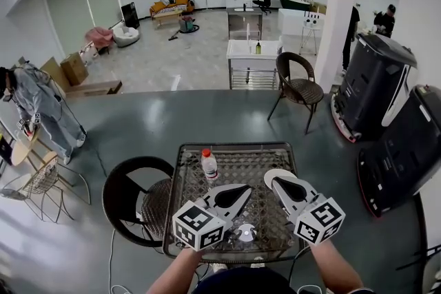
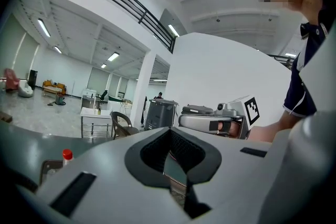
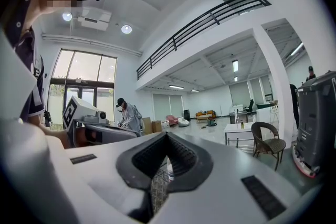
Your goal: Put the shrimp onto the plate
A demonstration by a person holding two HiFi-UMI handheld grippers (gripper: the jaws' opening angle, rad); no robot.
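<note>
Neither view shows a shrimp that I can make out. In the head view a small pale round thing (image 1: 246, 234) lies on the mesh-top table (image 1: 238, 155) near its front edge; what it is cannot be told. My left gripper (image 1: 242, 189) and right gripper (image 1: 273, 179) hover side by side above the table's near half, both shut with nothing between the pads. The left gripper view shows its own jaws (image 2: 169, 129) closed and the right gripper (image 2: 218, 122) beyond. In the right gripper view the jaws (image 3: 167, 135) are closed too, with the left gripper (image 3: 89, 127) off to the left.
A clear bottle with a red cap (image 1: 209, 164) stands on the table's far left part. A black round chair (image 1: 132, 197) sits at the table's left. A wicker chair (image 1: 298, 82) and two large black machines (image 1: 375, 82) stand beyond to the right.
</note>
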